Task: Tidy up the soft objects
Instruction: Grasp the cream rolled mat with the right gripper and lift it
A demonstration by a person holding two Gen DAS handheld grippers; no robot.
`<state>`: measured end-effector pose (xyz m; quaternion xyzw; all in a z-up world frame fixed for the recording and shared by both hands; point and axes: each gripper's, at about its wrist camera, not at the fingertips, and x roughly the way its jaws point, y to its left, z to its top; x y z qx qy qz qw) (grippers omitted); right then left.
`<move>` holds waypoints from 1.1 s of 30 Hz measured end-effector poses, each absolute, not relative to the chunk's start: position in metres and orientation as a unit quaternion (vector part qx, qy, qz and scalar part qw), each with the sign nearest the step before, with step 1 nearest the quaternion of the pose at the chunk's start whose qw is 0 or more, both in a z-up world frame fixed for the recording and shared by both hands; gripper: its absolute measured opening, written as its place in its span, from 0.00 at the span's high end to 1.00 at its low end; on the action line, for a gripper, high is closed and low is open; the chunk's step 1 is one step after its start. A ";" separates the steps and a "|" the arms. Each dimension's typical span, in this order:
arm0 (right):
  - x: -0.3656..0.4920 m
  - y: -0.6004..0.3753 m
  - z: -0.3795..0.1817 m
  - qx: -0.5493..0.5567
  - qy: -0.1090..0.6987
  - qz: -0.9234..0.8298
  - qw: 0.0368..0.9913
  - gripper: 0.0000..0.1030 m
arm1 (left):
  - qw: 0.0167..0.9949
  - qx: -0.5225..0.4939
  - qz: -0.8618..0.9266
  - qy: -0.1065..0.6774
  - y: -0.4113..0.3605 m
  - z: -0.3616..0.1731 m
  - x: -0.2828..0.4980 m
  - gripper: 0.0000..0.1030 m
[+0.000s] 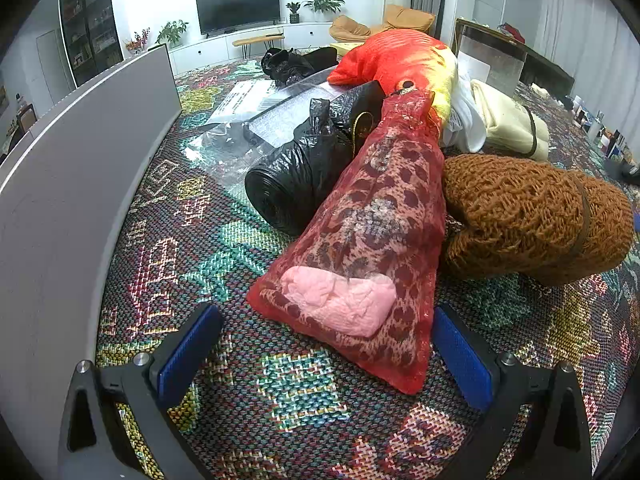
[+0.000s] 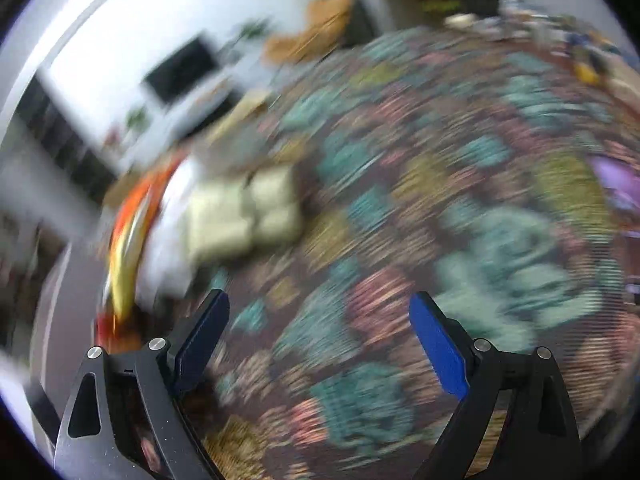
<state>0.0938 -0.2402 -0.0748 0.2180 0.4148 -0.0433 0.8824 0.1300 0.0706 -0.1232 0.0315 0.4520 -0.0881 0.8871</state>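
While my left gripper (image 1: pixel 324 344) is hovering wide open over the patterned cloth (image 1: pixel 248 400), the red mesh bag (image 1: pixel 372 236) is lying between its pads, untouched, leaning against the black bag roll (image 1: pixel 292 184) with the brown knit bundle (image 1: pixel 532 216) beside it. My right gripper (image 2: pixel 320 332) is gaping, gripping nothing, amid blur.

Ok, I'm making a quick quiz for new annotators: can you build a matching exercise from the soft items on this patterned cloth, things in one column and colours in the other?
Things:
1. mesh bag
2. knitted bundle
3. rolled plastic bags
4. folded blanket

Colours:
A. black
B. cream
C. red, with a pink item inside
D. brown

Pairs: 1-C, 2-D, 3-A, 4-B
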 end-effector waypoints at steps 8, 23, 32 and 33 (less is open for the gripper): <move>0.090 -0.208 -0.109 0.112 0.448 -0.101 0.881 0.10 | 0.887 0.031 -0.088 0.452 0.070 -0.123 0.129 0.00; 0.089 -0.184 -0.115 0.049 0.460 -0.097 0.881 0.09 | 0.887 0.031 -0.088 0.452 0.070 -0.123 0.129 0.00; 0.090 -0.183 -0.115 0.045 0.460 -0.100 0.881 0.08 | 0.887 0.031 -0.089 0.452 0.070 -0.122 0.126 0.00; 0.090 -0.183 -0.115 0.045 0.460 -0.100 0.881 0.08 | 0.886 0.033 -0.091 0.453 0.069 -0.121 0.124 0.00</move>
